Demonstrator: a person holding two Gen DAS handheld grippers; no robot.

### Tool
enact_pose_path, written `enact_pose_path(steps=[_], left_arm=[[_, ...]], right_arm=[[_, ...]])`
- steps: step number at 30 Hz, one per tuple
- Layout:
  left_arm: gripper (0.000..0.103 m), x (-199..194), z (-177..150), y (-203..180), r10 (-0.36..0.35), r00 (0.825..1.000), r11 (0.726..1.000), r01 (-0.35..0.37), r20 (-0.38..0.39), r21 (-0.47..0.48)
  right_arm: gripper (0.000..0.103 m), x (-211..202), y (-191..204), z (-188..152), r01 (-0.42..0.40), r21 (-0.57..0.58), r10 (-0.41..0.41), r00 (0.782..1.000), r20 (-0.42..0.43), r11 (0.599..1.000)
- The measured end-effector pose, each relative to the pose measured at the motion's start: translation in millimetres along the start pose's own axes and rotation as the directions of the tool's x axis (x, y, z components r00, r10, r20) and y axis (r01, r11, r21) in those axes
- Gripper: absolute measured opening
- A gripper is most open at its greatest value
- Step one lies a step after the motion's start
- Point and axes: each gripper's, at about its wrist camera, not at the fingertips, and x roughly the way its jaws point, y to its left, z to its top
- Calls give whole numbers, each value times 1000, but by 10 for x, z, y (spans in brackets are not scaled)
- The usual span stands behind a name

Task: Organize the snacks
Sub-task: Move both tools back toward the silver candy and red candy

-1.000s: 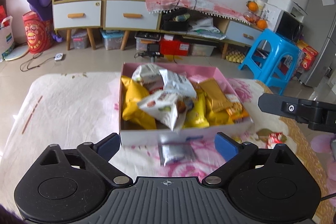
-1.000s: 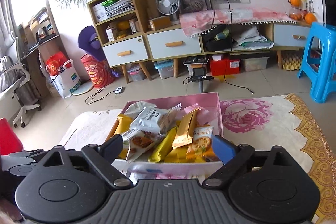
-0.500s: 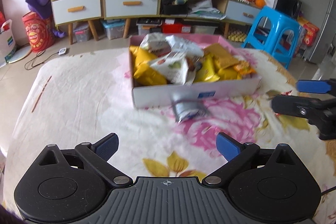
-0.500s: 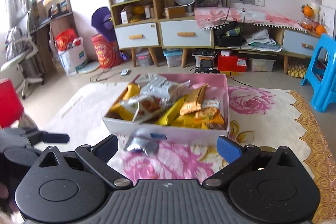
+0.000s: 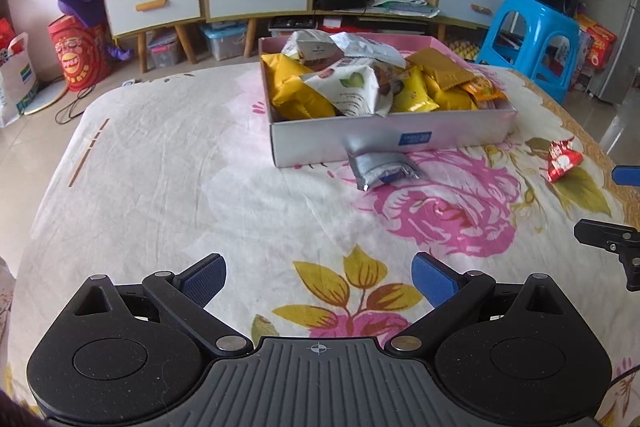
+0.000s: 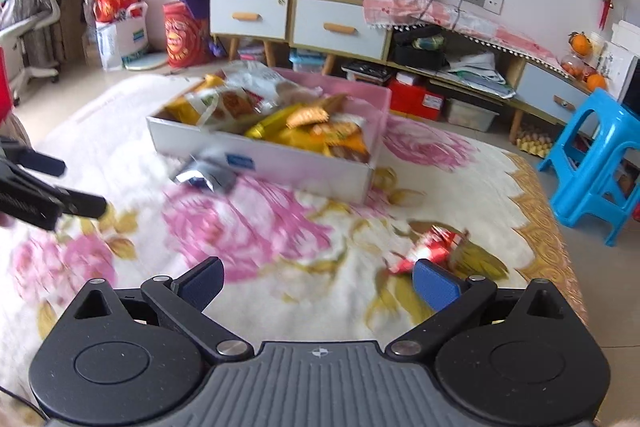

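The shallow pink-and-white cardboard box [image 5: 390, 139] is sitting on the flower-printed white bedspread [image 5: 168, 187], heaped with yellow, orange and white snack packets. Two snacks are lying outside it: a crumpled silver foil packet [image 5: 380, 167] leaning against the box's near wall at about six o'clock from the box, and a small red-and-white wrapped sweet [image 5: 562, 158] well apart at about four o'clock. Both probably belong in the box.

The right gripper [image 6: 316, 281] is hanging over the bedspread with the red sweet [image 6: 430, 245] lying just beyond its right-hand blue pad, at about one o'clock from the fingertips. To take it well, the person should shift the gripper towards one o'clock until the sweet is lying midway between the pads, lower until the pads are flanking its bulk, not the twisted end, then close gently, since the wrapper is likely to slip or crush.

The right gripper's jaws are standing spread wide, holding and touching nothing. The left gripper [image 5: 318, 273] is likewise standing wide apart and empty over a yellow printed leaf, with the silver packet well ahead at twelve o'clock.
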Motion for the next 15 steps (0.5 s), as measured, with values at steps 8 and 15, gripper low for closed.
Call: enact_pose_path(steps=[8,15], left_arm=[[100,233,-132,-150,-16,999,999,17,-37,31],[103,388,-125,-383,-23,1000,996,23,5,84]], right_arm=[[95,177,-251,-307,47,13,-46,994,-95,999],[96,373,-470,-368,36,150,-18,992,-126,988]])
